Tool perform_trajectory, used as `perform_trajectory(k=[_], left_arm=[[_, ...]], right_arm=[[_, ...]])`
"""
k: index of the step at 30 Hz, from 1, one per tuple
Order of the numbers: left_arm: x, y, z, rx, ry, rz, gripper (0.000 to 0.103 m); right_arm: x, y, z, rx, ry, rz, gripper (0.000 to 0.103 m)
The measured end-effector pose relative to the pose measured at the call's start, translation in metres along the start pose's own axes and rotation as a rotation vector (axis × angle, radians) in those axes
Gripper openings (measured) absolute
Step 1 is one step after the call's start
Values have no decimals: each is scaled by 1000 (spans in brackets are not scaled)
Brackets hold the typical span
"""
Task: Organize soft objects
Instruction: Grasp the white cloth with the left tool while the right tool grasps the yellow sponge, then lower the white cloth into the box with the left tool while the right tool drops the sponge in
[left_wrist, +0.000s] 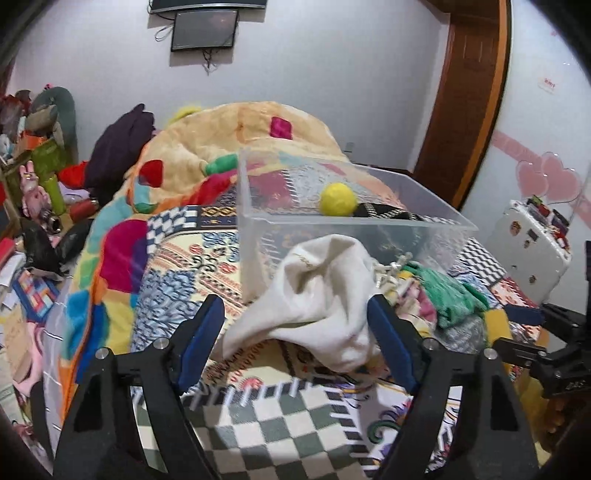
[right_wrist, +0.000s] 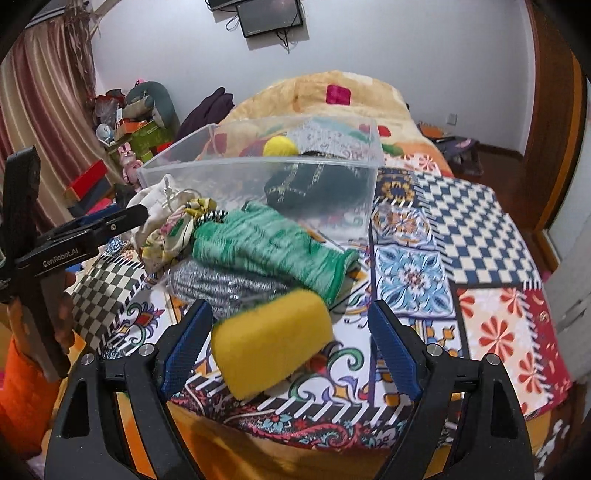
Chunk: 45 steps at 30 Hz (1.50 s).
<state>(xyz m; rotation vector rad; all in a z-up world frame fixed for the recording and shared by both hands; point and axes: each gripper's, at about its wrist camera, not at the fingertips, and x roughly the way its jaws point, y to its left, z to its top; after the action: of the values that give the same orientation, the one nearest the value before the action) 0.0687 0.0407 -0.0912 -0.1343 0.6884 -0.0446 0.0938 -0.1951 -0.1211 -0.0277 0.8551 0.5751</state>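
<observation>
Left gripper (left_wrist: 295, 325) spread around a crumpled white cloth sock (left_wrist: 317, 295); right gripper (right_wrist: 291, 332) spread around a yellow rectangular sponge (right_wrist: 273, 343), nearer than the clear plastic bin (right_wrist: 258, 173).

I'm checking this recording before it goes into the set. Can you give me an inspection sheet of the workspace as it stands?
Surface: a bed under a patchwork bedspread, with a bunched fleece blanket behind.
Job's things: clear plastic bin holding a yellow ball and a dark cloth; in front of it lie a white cloth, green cloth, grey cloth and yellow sponge.
Clutter: boxes and toys piled beside the bed.
Grippers: left gripper open around the white cloth; right gripper open around the sponge.
Cables: loose wires under the wall screen.
Surroundings: wooden door, curtain.
</observation>
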Motion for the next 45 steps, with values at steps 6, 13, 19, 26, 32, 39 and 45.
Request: perform_trajectory(k=[6,13,19,26,32,39,45], left_arm=[[-4,-23,-2,81,-21,-6,77],[13,-20,-3,50,44,-17,42],[11,-11,-7,8,56,-44,22],[-8,-5,-5,-22,15,-49,17],[-34,-5,8,-26,-63,-53,17],[-56,-9,28,-8,-157,-47,17],[-56,-15,50,29,-193,-41,17]], right_arm=[[2,-1,-6,19,22,55,56],[-5,6,-6,-9,-5,43,51],[-18,-1,-2,14,-53,44,50],[-31,-4,8,7,-97,20,50],[-43,-5,31,-23,-166,-16,50],[-46,2,64,-64,-254,-17,50],[-29,4,87,-62,-269,12,50]])
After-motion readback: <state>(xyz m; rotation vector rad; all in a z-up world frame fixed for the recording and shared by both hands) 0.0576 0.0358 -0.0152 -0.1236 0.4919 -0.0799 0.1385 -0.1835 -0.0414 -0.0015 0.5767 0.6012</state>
